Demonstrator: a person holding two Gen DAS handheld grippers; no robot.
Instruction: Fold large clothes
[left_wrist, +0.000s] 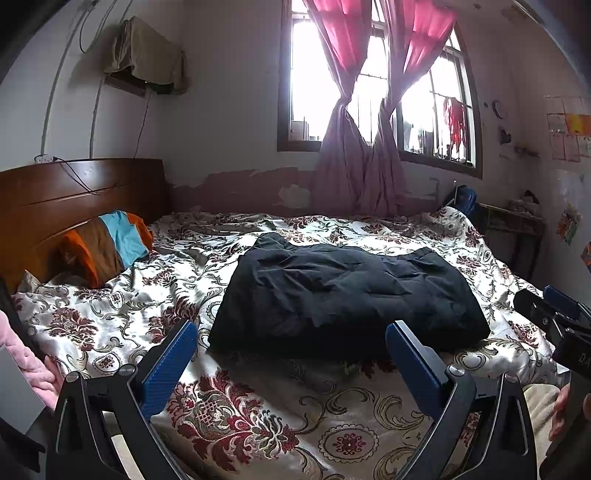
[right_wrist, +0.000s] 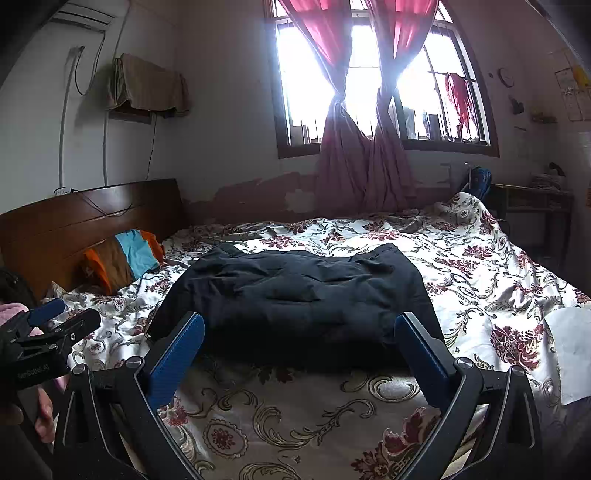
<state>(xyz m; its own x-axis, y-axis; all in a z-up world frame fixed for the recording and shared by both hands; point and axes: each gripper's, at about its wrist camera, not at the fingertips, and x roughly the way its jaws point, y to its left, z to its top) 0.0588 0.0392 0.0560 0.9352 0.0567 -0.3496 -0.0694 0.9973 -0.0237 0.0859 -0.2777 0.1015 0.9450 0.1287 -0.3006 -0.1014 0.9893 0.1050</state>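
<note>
My left tongs (left_wrist: 291, 363) and right tongs (right_wrist: 299, 356) gape empty; garment (left_wrist: 343, 295) bundled (slippery quilt (left_wrist: 258, 417)), may unfold if snagged.

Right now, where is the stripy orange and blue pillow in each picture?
Left wrist view: the striped pillow leans against the wooden headboard at the left, left of the dark folded garment.
Right wrist view: the striped pillow sits at the left against the headboard, left of the garment.
Shared landmark: the knotted pink curtains at the window.
</note>
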